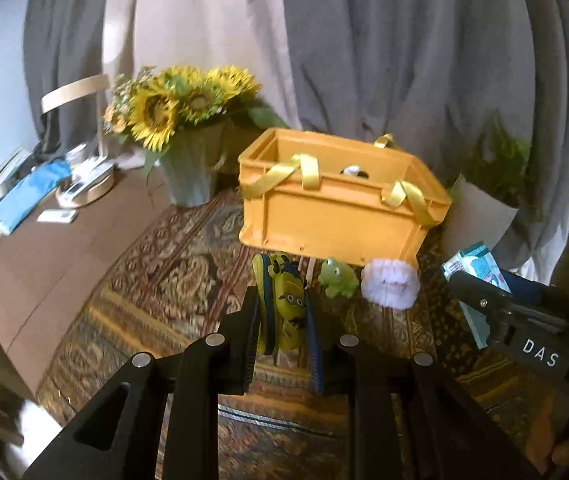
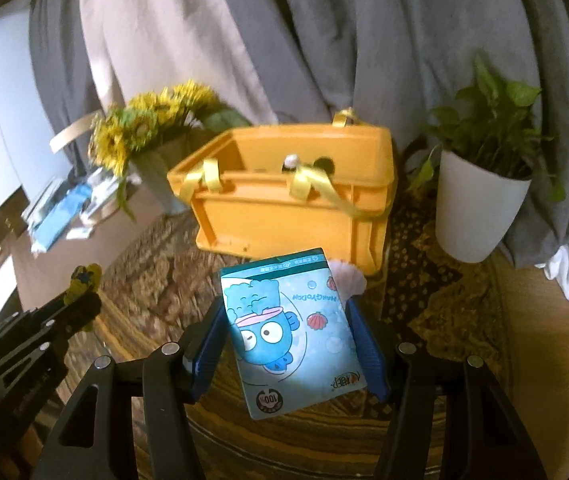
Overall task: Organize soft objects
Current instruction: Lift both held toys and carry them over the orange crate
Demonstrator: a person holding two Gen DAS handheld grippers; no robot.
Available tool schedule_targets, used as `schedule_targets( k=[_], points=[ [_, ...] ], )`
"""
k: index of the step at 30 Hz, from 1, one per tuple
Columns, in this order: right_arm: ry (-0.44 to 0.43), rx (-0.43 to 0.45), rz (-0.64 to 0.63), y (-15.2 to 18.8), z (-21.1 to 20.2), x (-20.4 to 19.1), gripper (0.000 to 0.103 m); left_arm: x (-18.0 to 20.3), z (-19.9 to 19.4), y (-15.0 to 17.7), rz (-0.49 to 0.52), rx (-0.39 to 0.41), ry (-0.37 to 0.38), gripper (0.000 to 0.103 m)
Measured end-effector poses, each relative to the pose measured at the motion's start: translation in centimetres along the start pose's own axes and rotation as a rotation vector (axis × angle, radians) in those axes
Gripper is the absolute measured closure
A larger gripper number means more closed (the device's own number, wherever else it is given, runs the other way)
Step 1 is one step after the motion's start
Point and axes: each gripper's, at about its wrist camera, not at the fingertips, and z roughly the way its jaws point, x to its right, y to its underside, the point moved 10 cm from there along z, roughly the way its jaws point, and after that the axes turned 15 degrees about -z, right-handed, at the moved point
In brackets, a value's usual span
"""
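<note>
My left gripper (image 1: 284, 312) is shut on a yellow and blue minion slipper (image 1: 286, 304) and holds it above the patterned rug, in front of the orange crate (image 1: 336, 216). A green frog toy (image 1: 338, 278) and a fluffy white-pink scrunchie (image 1: 390, 284) lie at the crate's front wall. My right gripper (image 2: 288, 332) is shut on a blue cartoon tissue pack (image 2: 290, 328), held in front of the crate (image 2: 284, 216). The crate has yellow ribbon handles and something white and black inside. The scrunchie (image 2: 348, 278) peeks out behind the pack.
A sunflower bouquet in a vase (image 1: 180, 128) stands left of the crate. A white pot with a green plant (image 2: 480, 200) stands to its right. Papers and blue items (image 1: 32, 188) lie on the brown table at far left. Grey and beige curtains hang behind.
</note>
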Motion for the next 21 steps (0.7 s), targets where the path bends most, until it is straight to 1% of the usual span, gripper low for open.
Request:
schedule_targets(
  k=[8, 12, 16, 21],
  points=[
    [0.120, 0.034, 0.081, -2.4, -0.8, -1.1, 0.042, -0.2, 0.6, -3.5, 0.086, 0.001, 0.126, 0.081],
    [0.161, 0.049, 0.115, -3.5, -1.0, -1.5, 0.042, 0.2, 0.9, -5.4, 0.131, 0.004, 0.191, 0.081],
    [0.201, 0.076, 0.138, -5.1, -1.1, -1.5, 0.042, 0.4, 1.2, -7.0, 0.161, 0.014, 0.236, 0.081],
    [0.239, 0.110, 0.144, -7.4, -1.0, -0.9, 0.042, 0.8, 1.8, -9.2, 0.177, 0.027, 0.272, 0.081]
  ],
)
